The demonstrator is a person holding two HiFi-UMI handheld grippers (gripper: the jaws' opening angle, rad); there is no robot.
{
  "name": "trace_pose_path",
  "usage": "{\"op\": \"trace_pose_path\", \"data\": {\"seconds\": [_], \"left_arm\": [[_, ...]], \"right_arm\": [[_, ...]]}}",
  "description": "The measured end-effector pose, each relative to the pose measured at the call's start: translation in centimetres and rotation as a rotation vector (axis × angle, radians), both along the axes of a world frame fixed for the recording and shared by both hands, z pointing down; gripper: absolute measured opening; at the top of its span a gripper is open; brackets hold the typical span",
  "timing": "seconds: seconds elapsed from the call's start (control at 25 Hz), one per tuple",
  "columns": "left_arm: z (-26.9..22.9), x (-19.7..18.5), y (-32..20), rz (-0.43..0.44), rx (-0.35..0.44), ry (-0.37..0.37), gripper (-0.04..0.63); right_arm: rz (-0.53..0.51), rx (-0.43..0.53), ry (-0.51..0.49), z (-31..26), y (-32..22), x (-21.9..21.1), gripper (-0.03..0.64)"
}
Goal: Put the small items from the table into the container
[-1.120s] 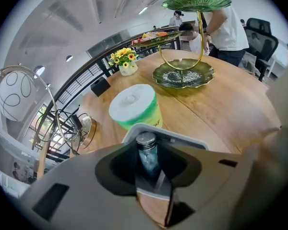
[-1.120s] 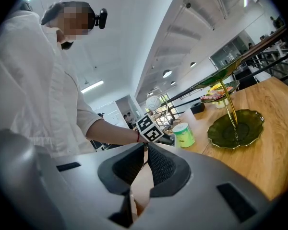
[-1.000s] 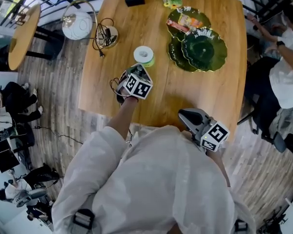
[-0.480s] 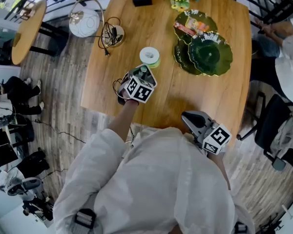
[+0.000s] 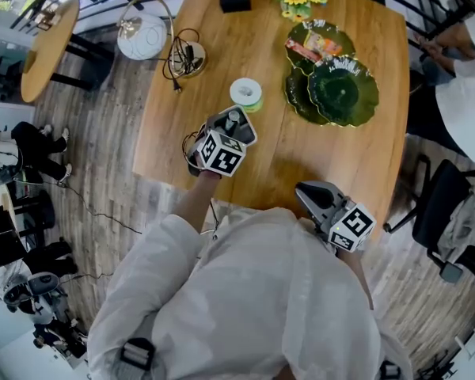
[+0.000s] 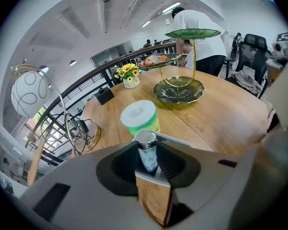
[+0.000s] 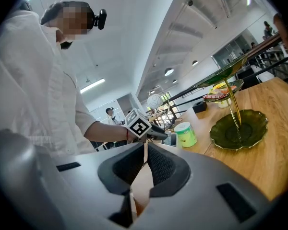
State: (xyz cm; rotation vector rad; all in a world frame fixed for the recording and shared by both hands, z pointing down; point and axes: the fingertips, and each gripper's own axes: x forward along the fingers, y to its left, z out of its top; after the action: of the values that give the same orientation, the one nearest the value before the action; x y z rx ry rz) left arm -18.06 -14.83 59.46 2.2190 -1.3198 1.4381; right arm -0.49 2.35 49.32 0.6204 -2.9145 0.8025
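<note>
A big wooden table was spread out under the left gripper, with grey plank flooring seen off to its left. A small round side table and a globe lamp were spotted further left and beyond. A black office chair was parked far right. Strip lights were caught overhead on a white beamed ceiling.

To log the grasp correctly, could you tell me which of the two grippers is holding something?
The left gripper, shut on a small metal-capped vial; the right gripper has its jaws together, empty.
</note>
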Motion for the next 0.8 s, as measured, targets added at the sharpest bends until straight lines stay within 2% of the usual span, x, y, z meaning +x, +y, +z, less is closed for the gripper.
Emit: {"op": "trace_pose_path", "data": {"seconds": [0.32, 0.52, 0.68, 0.8], "left_arm": [[-3.0, -0.2, 0.8, -0.012, 0.046, 0.088, 0.118], [-5.7, 0.5, 1.1, -0.04, 0.083, 0.192, 0.118], [-8.3, 1.4, 1.1, -0.076, 0.093, 0.331, 0.118], [-11.0, 2.8, 0.9, -0.093, 0.096, 0.5, 0.118]], "right_arm": [[0.001, 0.006, 0.005, 0.1, 0.0, -0.3, 0.015], [0.003, 0.01, 0.004, -0.1, 0.0, -0.1, 0.015], [0.009, 0.015, 0.007, -0.2, 0.0, -0.1, 0.015], [0.013, 0.016, 0.01, -0.2, 0.0, -0.2, 0.015]]}}
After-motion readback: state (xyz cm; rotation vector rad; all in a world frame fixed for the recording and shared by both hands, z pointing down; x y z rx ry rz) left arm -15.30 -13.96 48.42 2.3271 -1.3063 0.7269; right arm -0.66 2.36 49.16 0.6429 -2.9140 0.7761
